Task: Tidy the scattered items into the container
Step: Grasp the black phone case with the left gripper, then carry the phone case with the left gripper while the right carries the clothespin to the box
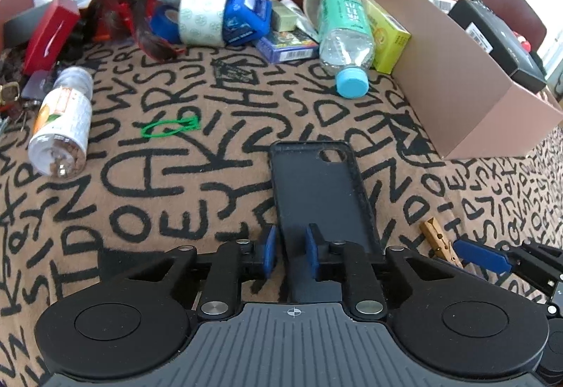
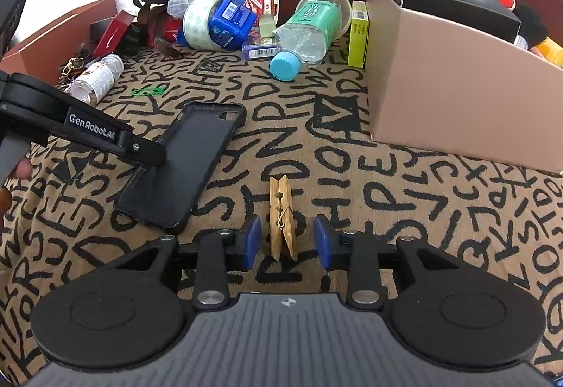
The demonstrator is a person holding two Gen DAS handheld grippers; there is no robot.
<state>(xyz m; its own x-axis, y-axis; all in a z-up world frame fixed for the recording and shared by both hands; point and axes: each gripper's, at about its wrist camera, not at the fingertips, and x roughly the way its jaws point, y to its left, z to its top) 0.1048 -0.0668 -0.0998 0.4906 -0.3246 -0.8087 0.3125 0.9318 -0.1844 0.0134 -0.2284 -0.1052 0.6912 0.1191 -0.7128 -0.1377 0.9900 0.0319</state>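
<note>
Left wrist view: rides the left gripper (image 1: 290, 248), tilted down, close over the phone case (image 1: 322, 197).
Right wrist view: rides the right gripper (image 2: 288, 241), tilted down, close over the clothespin (image 2: 282, 216).
Shared: phone case, clothespin, cardboard box (image 2: 454, 105), lettered cloth (image 1: 169, 197).

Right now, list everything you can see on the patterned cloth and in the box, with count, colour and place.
phone case: one, black, centre, left gripper's jaws on its near edge
clothespin: one, wooden, between right gripper's open pads
water bottle: one, clear, green label, blue cap, on its side
pill bottle: one, white label, far left
tape roll: one, pale, rear clutter
rubber band: one, green, mid-cloth
yellow box: one, beside cardboard box
cardboard box: one, tan, right, part-filled
left gripper: black, blue pads
right gripper: black, blue pads
</note>
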